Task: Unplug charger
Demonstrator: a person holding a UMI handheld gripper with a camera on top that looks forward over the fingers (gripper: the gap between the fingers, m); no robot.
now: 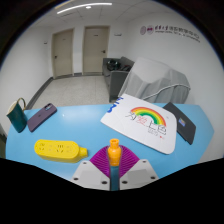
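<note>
Charger point(115, 150) sits right between the fingers point(103, 162) in the gripper view, a small orange thing poking up just past the purple pads. Gripper point(114, 168) looks nearly closed around it, but I honestly can't tell if both pads actually press on it or there's a sliver of gap. It's clear of the yellow power strip point(60, 149), which lies off to the left on the blue table point(90, 120), so it may already be out. Looks light, hard plastic, smooth sides, so probably a bit slippery; I'd grab the flat faces low on the body, not the tip. Rainbow paper point(147, 122) lies beyond to the right, a dark phone-like slab point(41, 117) and a teal thing point(17, 116) far left
</note>
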